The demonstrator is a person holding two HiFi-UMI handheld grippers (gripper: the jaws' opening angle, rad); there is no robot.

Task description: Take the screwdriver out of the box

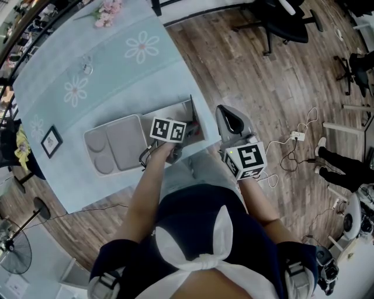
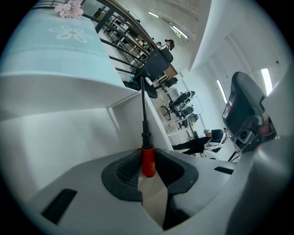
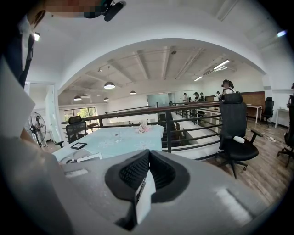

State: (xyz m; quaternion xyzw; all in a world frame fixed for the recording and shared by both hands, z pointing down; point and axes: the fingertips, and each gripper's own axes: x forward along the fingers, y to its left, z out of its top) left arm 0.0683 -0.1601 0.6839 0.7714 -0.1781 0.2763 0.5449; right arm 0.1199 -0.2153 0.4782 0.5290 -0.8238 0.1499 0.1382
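The screwdriver has a red handle and a thin black shaft that points away from me. In the left gripper view its handle sits between the two dark pads, and my left gripper is shut on it. It stands inside the open grey box, close to the pale walls. In the head view the left gripper reaches into the box at the table's near edge, and the screwdriver is hidden there. My right gripper hangs beside the table, over the floor. Its pads meet with nothing between them.
The box's lid lies open to the left on the teal cloth. A small picture frame, a glass and pink flowers are farther off. Office chairs and cables are on the wooden floor.
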